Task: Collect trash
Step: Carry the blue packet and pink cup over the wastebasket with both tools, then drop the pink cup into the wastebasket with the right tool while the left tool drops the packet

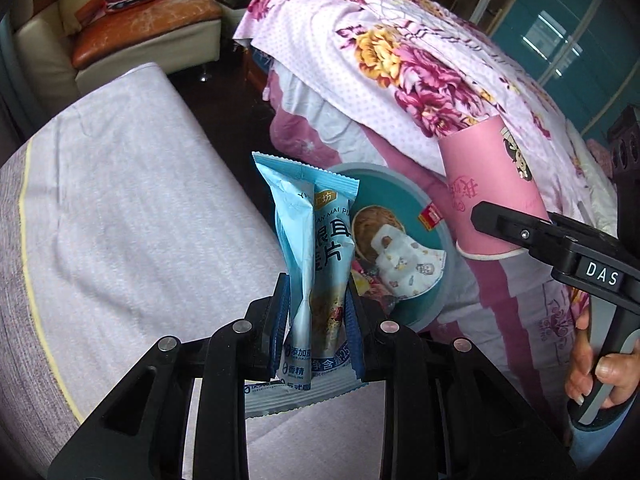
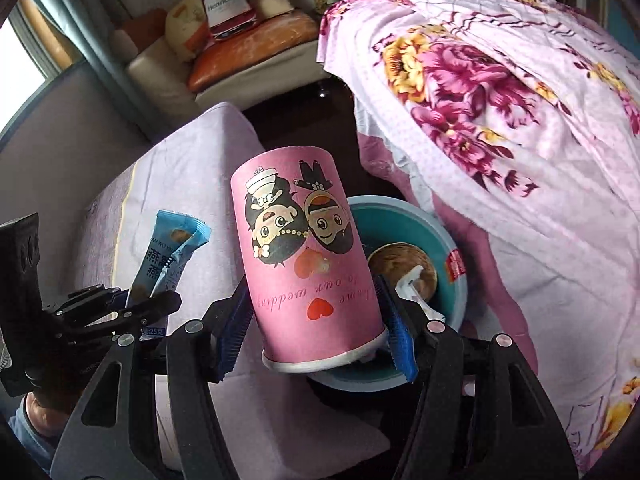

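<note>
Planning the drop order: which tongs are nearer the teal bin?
Right. The right tongs, shut on the pink cup, hang at the bin's rim. The left tongs, shut on the blue wrapper, are further aside.

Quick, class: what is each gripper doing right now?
Left gripper: shut on the blue snack wrapper.
Right gripper: shut on the pink paper cup, held upside down.
</note>
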The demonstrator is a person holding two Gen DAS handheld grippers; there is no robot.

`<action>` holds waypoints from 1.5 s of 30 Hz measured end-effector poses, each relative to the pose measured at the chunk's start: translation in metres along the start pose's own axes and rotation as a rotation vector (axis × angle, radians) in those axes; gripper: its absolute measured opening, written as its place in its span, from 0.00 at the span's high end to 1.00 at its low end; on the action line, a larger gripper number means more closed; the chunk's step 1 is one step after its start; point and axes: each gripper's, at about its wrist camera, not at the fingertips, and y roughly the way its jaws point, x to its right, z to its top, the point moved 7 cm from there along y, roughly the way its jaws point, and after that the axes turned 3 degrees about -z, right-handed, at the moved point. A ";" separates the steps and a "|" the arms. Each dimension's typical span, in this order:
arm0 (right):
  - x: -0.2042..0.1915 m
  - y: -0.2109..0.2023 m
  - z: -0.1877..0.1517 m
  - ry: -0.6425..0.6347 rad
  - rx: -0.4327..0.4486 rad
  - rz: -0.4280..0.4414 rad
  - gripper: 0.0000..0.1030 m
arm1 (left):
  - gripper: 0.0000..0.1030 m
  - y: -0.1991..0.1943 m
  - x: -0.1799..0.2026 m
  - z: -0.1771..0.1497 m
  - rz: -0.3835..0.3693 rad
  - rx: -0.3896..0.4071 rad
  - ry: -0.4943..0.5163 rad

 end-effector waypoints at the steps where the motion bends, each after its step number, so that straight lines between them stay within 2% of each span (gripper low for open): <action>1: 0.009 0.000 -0.001 0.013 0.001 -0.003 0.44 | 0.74 0.005 0.005 0.002 -0.001 -0.006 0.006; 10: 0.053 0.007 -0.006 0.080 -0.011 -0.030 0.44 | 0.74 0.040 0.034 0.011 -0.019 -0.051 0.044; 21: 0.068 0.022 -0.006 0.108 -0.034 -0.035 0.43 | 0.72 0.063 0.039 0.015 -0.022 -0.070 0.033; 26: 0.072 0.025 -0.004 0.119 -0.029 -0.038 0.43 | 0.62 0.064 0.039 0.018 -0.014 -0.061 0.035; 27: 0.072 0.024 -0.003 0.120 -0.029 -0.038 0.43 | 0.58 0.064 0.039 0.018 -0.014 -0.062 0.035; 29: 0.072 0.024 -0.003 0.121 -0.030 -0.040 0.43 | 0.43 0.063 0.038 0.018 -0.001 -0.054 0.035; 31: 0.072 0.024 -0.004 0.120 -0.030 -0.041 0.43 | 0.35 0.061 0.037 0.018 0.004 -0.050 0.032; 33: 0.071 0.024 -0.005 0.119 -0.032 -0.041 0.43 | 0.34 0.060 0.036 0.016 0.006 -0.051 0.028; 34: 0.070 0.023 -0.006 0.120 -0.032 -0.041 0.43 | 0.31 0.060 0.034 0.015 0.012 -0.059 0.024; 35: 0.070 0.023 -0.006 0.121 -0.032 -0.041 0.43 | 0.20 0.059 0.033 0.014 0.018 -0.065 0.020; 36: 0.069 0.023 -0.006 0.121 -0.033 -0.039 0.43 | 0.17 0.058 0.032 0.013 0.024 -0.066 0.018; 45: 0.060 0.027 -0.004 0.103 -0.038 -0.034 0.42 | 0.11 0.039 0.020 0.006 0.049 -0.037 -0.001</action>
